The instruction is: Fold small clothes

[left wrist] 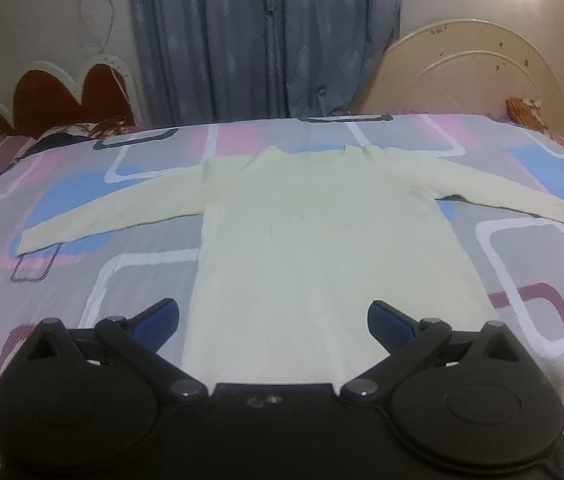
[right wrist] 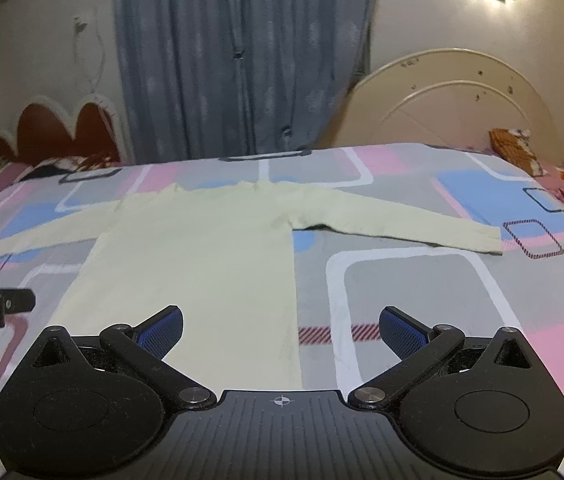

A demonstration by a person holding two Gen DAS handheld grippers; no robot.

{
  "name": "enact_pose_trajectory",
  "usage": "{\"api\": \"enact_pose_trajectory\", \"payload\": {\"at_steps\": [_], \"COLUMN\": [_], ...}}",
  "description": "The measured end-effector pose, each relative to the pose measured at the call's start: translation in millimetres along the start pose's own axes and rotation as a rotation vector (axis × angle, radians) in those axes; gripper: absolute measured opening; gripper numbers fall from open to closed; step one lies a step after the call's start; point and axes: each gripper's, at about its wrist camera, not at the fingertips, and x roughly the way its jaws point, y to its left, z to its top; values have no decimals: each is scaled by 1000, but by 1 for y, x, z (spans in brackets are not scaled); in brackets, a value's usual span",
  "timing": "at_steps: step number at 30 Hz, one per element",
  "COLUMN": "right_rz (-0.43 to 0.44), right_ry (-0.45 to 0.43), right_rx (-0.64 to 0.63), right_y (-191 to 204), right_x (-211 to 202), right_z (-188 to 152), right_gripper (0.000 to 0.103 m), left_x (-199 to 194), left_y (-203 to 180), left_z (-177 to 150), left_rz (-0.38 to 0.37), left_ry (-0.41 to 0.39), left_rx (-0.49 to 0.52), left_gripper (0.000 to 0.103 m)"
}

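A bed [left wrist: 522, 264] with a patterned grey, pink and blue sheet is filling both views, with blue curtains [left wrist: 266, 40] hanging at twelve o'clock and a cream headboard [left wrist: 470, 72] at two o'clock. A pale yellow sweater [left wrist: 314, 232] is lying flat, sleeves spread. The left gripper [left wrist: 273, 320] is hovering wide open over its hem; the right gripper [right wrist: 281, 328] is gaping wide too, with the sweater's body lying toward eleven o'clock.

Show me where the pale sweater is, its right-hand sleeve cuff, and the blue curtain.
sweater [left wrist: 322, 240]: left wrist view, middle of the body panel.
sleeve cuff [right wrist: 490, 245]: right wrist view, end of the outstretched sleeve.
curtain [left wrist: 266, 40]: left wrist view, central folds.
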Motion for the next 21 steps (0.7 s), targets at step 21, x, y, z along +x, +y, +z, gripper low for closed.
{"api": "enact_pose_trajectory", "payload": {"at_steps": [21], "right_rz": [-143], "right_ry": [45], "right_rx": [248], "right_y": [-88], "right_x": [134], "right_z": [51], "right_gripper": [65], "left_x": [146], "left_y": [6], "left_z": [64], "left_rz": [-35], "left_ry": [65], "left_rx": [37], "left_gripper": [95]}}
